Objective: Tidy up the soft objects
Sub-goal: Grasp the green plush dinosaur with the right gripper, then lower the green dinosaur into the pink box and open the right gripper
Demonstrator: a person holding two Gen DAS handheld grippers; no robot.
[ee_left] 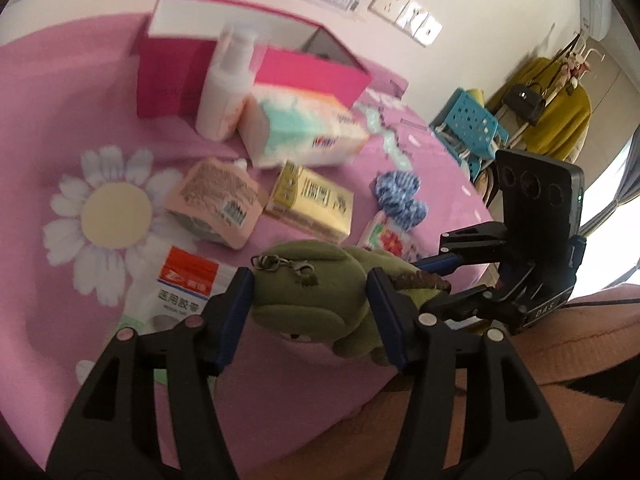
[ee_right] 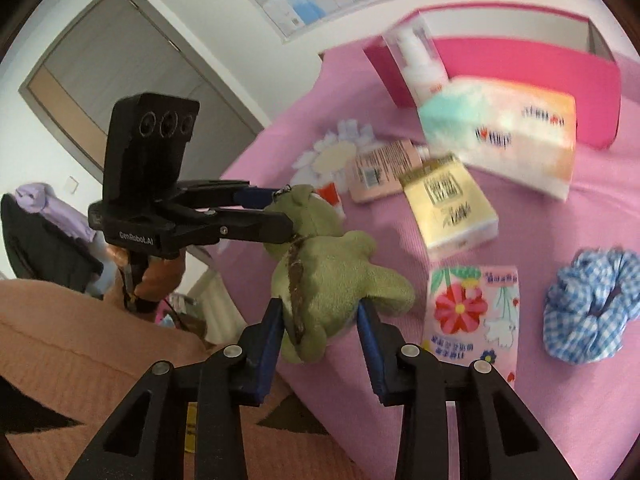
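While both jaws clamp the green plush toy [ee_left: 316, 300] | held over pink cloth [ee_left: 100, 92].

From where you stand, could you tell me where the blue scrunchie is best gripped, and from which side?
Pinch one side of the scrunchie's puffy ring, coming straight down from above. It lies flat on the pink cloth with bare cloth around it, and its gathered fabric bunches easily, so any section of the ring should hold.

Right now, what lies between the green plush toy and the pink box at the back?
In the right wrist view, a yellow tissue pack and the large tissue pack lie between the green plush toy and the pink box.
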